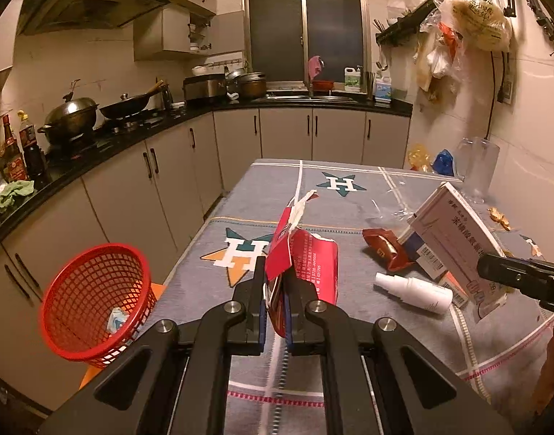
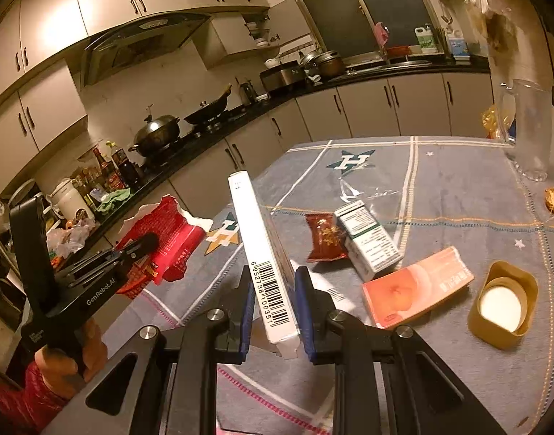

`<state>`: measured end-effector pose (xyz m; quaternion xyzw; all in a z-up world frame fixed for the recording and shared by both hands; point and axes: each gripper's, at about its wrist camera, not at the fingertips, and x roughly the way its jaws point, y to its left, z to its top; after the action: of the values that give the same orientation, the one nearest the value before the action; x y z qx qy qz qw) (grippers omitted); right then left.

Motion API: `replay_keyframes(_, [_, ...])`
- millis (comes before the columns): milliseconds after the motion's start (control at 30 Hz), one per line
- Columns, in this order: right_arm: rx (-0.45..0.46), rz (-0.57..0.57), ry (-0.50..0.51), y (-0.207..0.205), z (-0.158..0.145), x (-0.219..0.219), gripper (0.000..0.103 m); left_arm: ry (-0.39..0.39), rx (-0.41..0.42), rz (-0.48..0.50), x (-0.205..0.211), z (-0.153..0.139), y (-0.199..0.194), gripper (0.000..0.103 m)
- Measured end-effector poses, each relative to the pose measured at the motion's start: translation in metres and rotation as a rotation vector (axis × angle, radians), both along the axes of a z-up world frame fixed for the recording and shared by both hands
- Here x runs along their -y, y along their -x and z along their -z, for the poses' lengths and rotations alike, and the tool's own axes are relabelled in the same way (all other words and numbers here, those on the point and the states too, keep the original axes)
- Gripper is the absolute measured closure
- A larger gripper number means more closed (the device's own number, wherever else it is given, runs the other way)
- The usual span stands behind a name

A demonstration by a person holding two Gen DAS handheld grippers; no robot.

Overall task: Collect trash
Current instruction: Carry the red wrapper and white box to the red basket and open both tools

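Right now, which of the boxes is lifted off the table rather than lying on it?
The white barcoded box, clamped in the right gripper. The green-and-white box and the pink box lie flat on the tablecloth.

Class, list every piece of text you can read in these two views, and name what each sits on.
"GenRobot.AI": left tool body.
"6952738100351": white box barcode, in the right tool.
"H": tablecloth stars.
Print on the red packet, small carton and pink box: too blurred.

**Colours on the desk**

The desk (image 1: 349, 210) wears a grey cloth with white lines and star-shaped H emblems. Red torn packet (image 1: 305, 253); white box (image 2: 266, 253) with black barcode; red mesh basket (image 1: 95, 297); white spray bottle (image 1: 414, 290); peach-pink box (image 2: 418, 286).
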<state>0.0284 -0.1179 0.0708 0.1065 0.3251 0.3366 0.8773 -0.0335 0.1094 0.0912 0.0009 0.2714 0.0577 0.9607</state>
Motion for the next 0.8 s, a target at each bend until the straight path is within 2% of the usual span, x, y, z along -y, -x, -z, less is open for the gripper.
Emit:
replay_keyframes(367, [0.004, -0.039, 0.024, 0.014, -0.009, -0.030, 0.079, 0.024, 0.012, -0.021, -0.016, 0.000, 0.008, 0.096])
replay_keyframes(800, [-0.021, -0.073, 0.043, 0.010, -0.007, -0.053, 0.079, 0.057, 0.019, -0.034, -0.036, 0.001, 0.013, 0.096])
